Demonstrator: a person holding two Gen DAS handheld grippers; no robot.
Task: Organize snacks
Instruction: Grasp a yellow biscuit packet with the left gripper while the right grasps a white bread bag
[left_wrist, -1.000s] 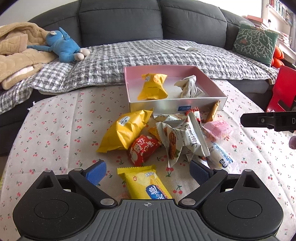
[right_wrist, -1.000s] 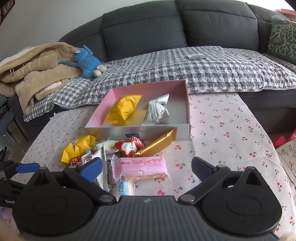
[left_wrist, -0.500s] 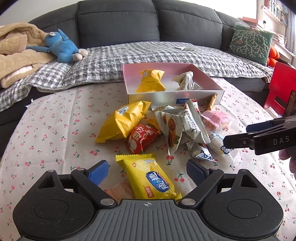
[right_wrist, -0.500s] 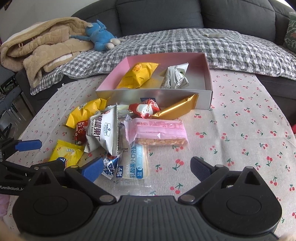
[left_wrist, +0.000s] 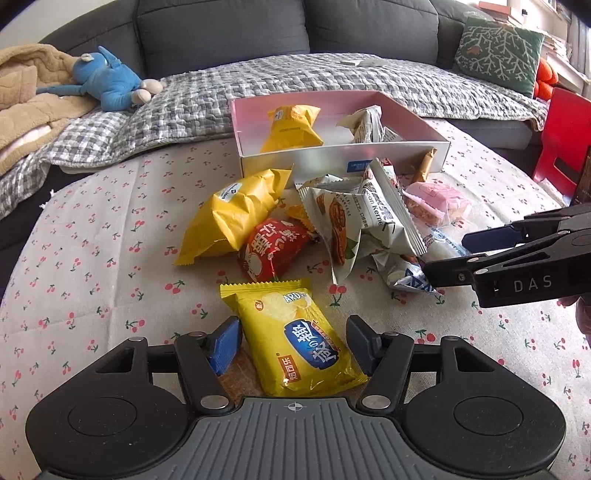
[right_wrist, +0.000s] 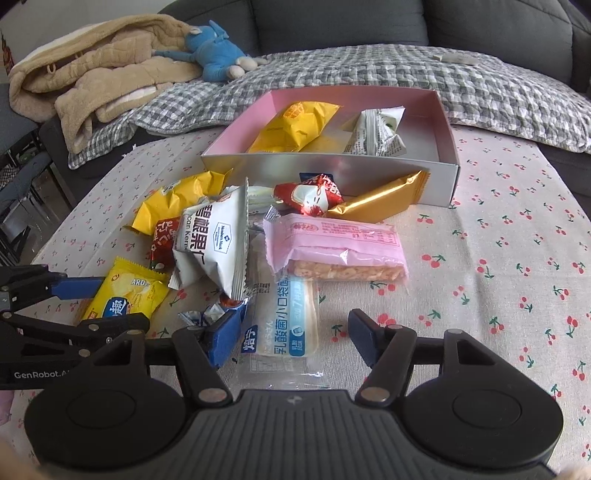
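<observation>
We see the left claw (left_wrist: 293, 341): black linkage arms with silver screws, blue fingertip pads (left_wrist: 224, 343), two round black housings and a ribbed grey centre bearing a crosshair mark. The right claw (right_wrist: 293, 338) matches it; its side reads "DAS", while the left claw's side reads "GenRobot".

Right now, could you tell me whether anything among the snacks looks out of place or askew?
Yes. Only two packets lie in the pink box; the rest sit heaped on the tablecloth before it. A gold bar leans against the box's front wall, and a white nut packet stands tilted on the heap.
</observation>
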